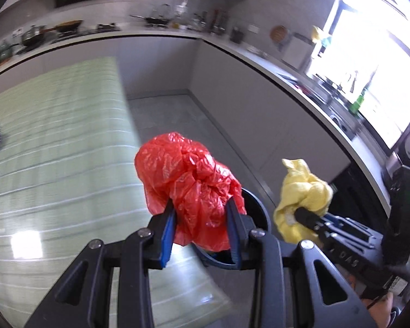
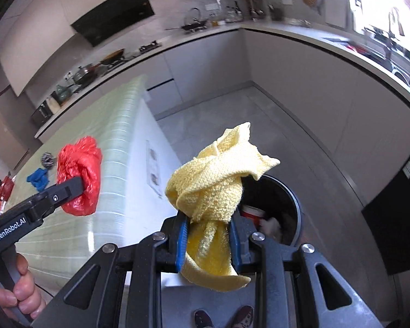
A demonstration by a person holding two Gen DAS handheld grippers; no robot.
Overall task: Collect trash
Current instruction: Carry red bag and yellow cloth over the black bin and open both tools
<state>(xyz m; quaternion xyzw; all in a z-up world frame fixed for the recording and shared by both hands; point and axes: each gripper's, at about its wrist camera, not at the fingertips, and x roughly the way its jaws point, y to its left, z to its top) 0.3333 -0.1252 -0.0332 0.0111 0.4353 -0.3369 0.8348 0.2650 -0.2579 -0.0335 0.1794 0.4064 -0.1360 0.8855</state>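
Left wrist view: the left gripper (image 1: 202,227) is clamped on a crumpled red plastic bag (image 1: 188,183), held above the rim of a dark round bin (image 1: 259,210); beside it the right gripper (image 1: 304,216) pinches a yellow cloth (image 1: 303,188).

Right wrist view: the right gripper (image 2: 209,236) is clamped on the knotted yellow cloth (image 2: 213,183), held over the open bin (image 2: 284,207), which has trash inside; a hand (image 2: 22,287) holds the left gripper (image 2: 79,184), gripping the red bag (image 2: 79,169) near the green-striped table (image 2: 117,125).

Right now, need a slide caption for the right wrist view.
Right tool grips a knitted yellow cloth above a round dark trash bin.
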